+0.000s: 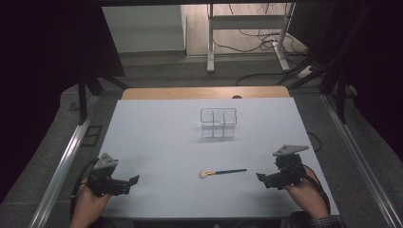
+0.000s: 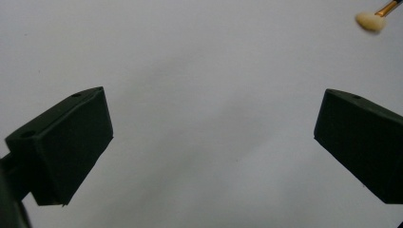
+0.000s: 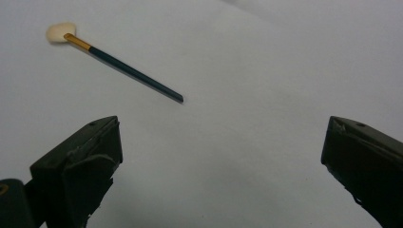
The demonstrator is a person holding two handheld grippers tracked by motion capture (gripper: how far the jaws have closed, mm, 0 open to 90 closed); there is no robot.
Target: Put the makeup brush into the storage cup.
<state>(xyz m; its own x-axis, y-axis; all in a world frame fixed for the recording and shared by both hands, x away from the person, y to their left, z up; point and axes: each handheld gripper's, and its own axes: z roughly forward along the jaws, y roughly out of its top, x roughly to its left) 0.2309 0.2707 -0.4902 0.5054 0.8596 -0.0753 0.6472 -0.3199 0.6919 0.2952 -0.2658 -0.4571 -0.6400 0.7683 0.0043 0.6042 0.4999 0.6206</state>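
At the near left corner of the pale surface (image 1: 157, 142), the left claw (image 1: 133, 180) rests low in the person's left hand (image 1: 88, 202), its tips pointing toward the middle of the surface. In the left gripper view its two black jaws stand wide apart with bare surface between them, holding nothing, and the cream head of the brush (image 2: 370, 20) sits at the upper right corner of that view.

Toward the middle, a small clear organiser with compartments (image 1: 218, 122) stands upright on the far half of the surface, well apart from both claws.

Nearer the person, the makeup brush (image 1: 222, 172) lies flat on the surface between the two claws, closer to the right one. Its cream bristle head points left, and its dark handle, joined by a gold band, runs right. In the right gripper view the brush (image 3: 114, 61) lies ahead of the jaws, its handle tip near the left jaw but not touching it.

At the near right, the right claw (image 1: 259, 177) is held in the right hand (image 1: 309, 194), tips pointing left toward the brush handle. Its jaws are spread wide and empty.
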